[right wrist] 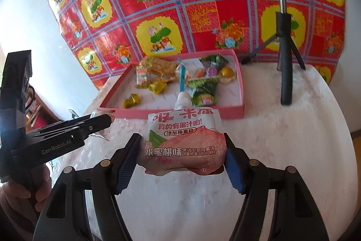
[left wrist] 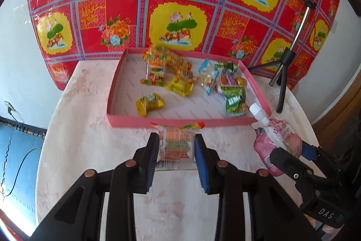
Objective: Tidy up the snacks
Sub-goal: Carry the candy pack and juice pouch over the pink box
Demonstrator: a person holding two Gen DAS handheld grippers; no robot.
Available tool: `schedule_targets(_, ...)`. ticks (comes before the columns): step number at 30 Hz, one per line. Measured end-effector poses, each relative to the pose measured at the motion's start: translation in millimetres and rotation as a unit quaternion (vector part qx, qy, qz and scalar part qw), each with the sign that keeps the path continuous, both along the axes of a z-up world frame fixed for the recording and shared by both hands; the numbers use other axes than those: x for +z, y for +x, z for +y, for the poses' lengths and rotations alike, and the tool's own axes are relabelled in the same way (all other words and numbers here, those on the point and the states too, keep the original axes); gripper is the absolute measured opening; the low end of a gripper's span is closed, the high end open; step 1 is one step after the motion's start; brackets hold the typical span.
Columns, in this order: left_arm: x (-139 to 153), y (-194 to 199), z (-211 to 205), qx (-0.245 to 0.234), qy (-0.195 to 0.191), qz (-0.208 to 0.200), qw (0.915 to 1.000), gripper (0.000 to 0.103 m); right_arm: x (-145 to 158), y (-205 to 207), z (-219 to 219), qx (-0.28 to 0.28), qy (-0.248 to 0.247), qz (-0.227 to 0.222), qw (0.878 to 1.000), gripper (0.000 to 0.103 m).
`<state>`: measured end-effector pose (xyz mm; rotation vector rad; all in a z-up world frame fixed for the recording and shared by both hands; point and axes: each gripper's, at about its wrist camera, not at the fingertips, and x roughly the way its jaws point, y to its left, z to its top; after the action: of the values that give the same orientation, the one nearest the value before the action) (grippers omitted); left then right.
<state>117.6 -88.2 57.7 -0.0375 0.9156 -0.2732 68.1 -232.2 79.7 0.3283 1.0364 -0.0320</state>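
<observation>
Two snacks are being held just in front of the pink tray, one in each gripper.

The peach jelly pouch (right wrist: pixel 183 143) is looking soft and filled with liquid, so it is probably rather heavy and bulging under pressure; the right gripper (right wrist: pixel 181 158) is pinching it across the wide lower body, which seems safer than the thin white spout (right wrist: pixel 183 98). The clear wafer packet (left wrist: pixel 176 144) is looking light, crinkly and a little slippery, its contents perhaps brittle; the left gripper (left wrist: pixel 176 158) is pressing its jaws on both long sides. Both are staying near the front wall of the pink tray (left wrist: pixel 126 121), where other snacks are lying, on the pale tablecloth (left wrist: pixel 90 128).
</observation>
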Motion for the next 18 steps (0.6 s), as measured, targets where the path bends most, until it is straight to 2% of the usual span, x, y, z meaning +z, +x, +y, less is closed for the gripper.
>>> schedule_targets(8,-4.2,29.7,-2.4,-0.003,0.010,-0.005,0.9999,0.033,-8.1,30.9,-0.5,0.009,-0.002,-0.007,1.000,0.070)
schedule_targets(14,-7.6,55.2,-8.2,-0.003,0.017,-0.008,0.9998,0.033,-15.2,54.7,6.0,0.017,-0.029,-0.016,0.999,0.070)
schedule_targets(18,-13.1,68.7,-13.0,-0.005,0.025,-0.008,0.9996,0.033,-23.3,68.3,6.3,0.016,-0.030,-0.017,0.999,0.070)
